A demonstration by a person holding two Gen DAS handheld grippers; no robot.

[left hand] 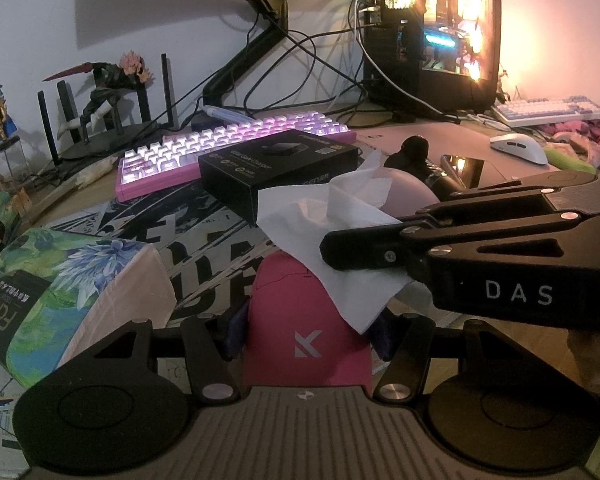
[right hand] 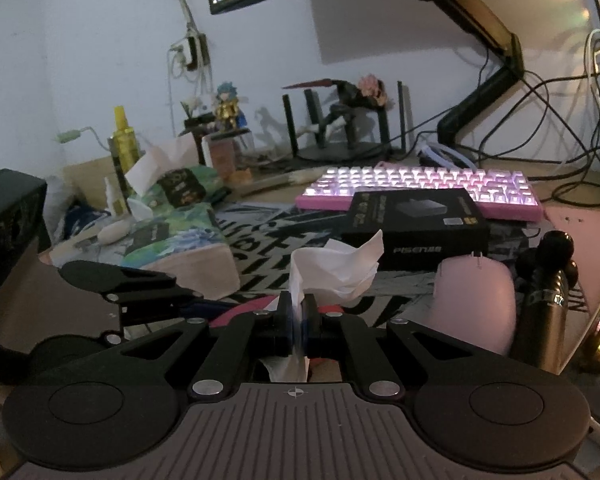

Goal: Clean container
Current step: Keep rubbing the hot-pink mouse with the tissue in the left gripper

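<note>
Pink hard-shelled container (left hand: 308,320), stamped with a pale angular logo, is sitting low on the counter (left hand: 428,322) over a black-and-white printed mat (left hand: 204,248), right in front of the left wrist camera. The left tongs (left hand: 307,334) are clamping it from both sides, blue pads pressing against its flanks, most likely to keep it from sliding while it is being wiped. The right tongs (right hand: 299,312) are reaching in from the right, pinched narrow on a crumpled white paper tissue (left hand: 332,224), whose loose end is draping over the container's upper right shoulder; the closed grip is keeping the tissue bunched enough to rub with. A green floral tissue pack (left hand: 60,280) is lying just beside the container on the left, handy for refills. A black charger box (left hand: 276,168) and a glowing pink keyboard (left hand: 228,140) are sitting farther back, well apart from the wiping.
</note>
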